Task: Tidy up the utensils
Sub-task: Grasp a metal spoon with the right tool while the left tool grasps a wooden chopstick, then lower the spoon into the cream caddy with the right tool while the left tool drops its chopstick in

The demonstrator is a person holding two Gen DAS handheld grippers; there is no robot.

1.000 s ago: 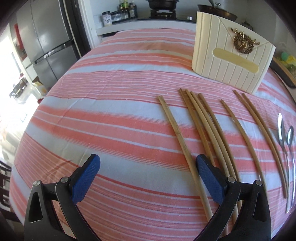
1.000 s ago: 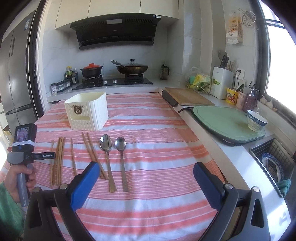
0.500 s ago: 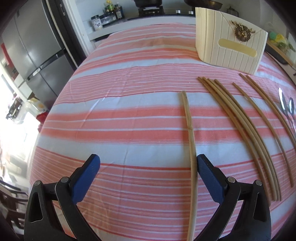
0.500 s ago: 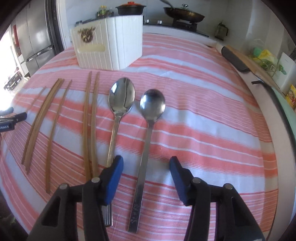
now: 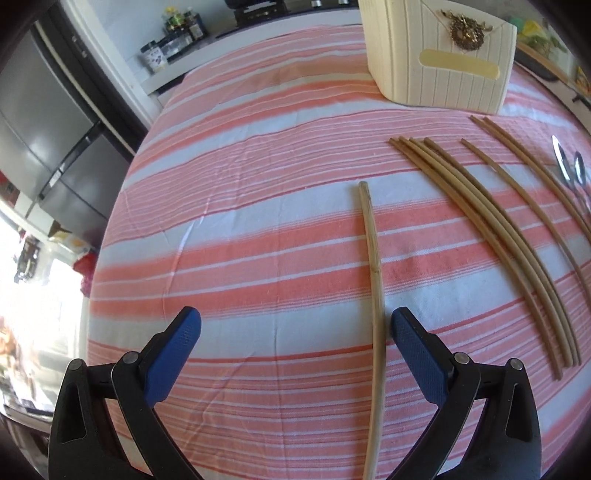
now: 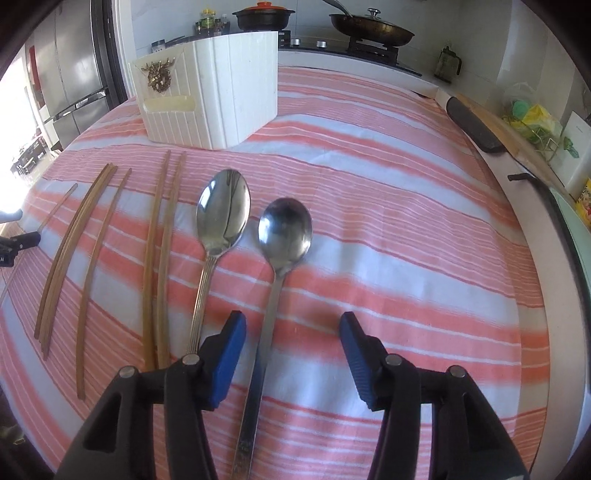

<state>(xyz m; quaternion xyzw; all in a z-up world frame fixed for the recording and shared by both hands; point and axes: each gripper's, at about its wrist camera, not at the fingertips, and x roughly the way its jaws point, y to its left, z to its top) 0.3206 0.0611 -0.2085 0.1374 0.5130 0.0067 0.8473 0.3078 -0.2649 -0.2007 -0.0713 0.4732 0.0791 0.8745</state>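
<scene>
A: What can go wrong here, you think?

B: The right tongs (image 6: 291, 339) are about half wide and opening a little, and they hold nothing. The plain spoon (image 6: 284, 236) has its handle between the jaws, but close to the left one. If they close like this, I think the handle gets pushed sideways and not pinched. Also the ribbed spoon (image 6: 223, 210) lies just at 9 o'clock of it; the left jaw could knock that one.

A: And the left tongs (image 5: 293, 345)?

B: Wide open, nothing held. One chopstick (image 5: 373, 284) lies alone, just beside the right jaw. It is thin and round, so it may roll on the cloth (image 5: 240, 229) or slip out when the jaws close off-centre.

A: Where do the things go?

B: Probably into the cream holder (image 6: 210, 99), at 12 o'clock of the spoons, on the far part of the table. The other chopsticks (image 5: 491, 236) lie in small groups at 3 o'clock of the single one, not touching it.

A: And the surface?

B: A table with a pink and white striped cloth, a bit wrinkled, so a jaw may catch it. Around is a kitchen: a fridge (image 5: 40, 122) at 9 o'clock, a stove with a pan (image 6: 373, 26) behind the holder.
</scene>
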